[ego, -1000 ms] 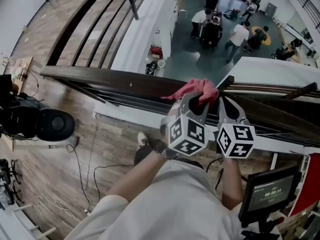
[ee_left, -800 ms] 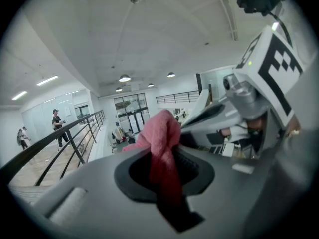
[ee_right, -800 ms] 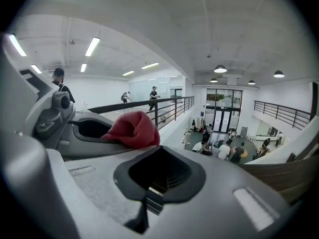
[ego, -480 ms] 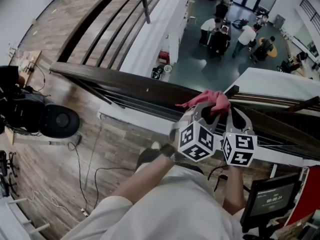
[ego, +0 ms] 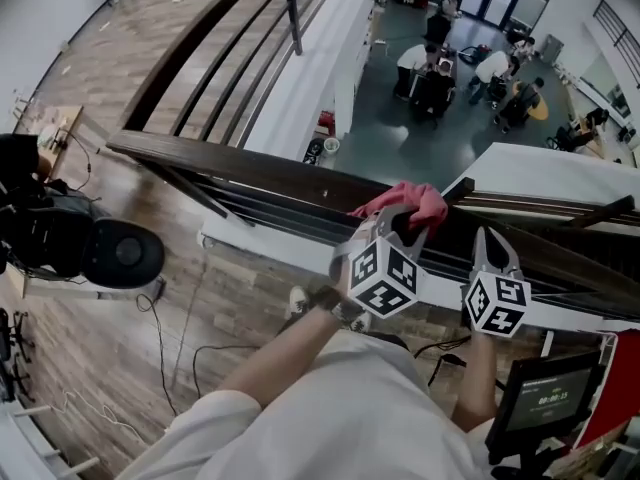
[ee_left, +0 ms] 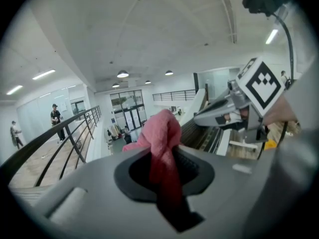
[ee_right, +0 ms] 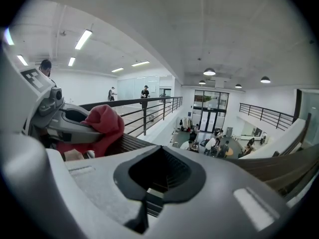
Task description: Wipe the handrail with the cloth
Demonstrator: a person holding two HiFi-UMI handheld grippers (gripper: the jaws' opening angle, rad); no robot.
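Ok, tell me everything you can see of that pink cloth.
The cloth is pink-red and soft, crumpled into a bunch. The left tool is shut on it: a fold runs down between the jaws and the rest bulges out past the tips. In the head view it appears to rest on top of the dark wooden handrail, one corner trailing left along it. The right tool stands to its right, not touching it.

Timer digits, perhaps 00:00:15, on the monitor.
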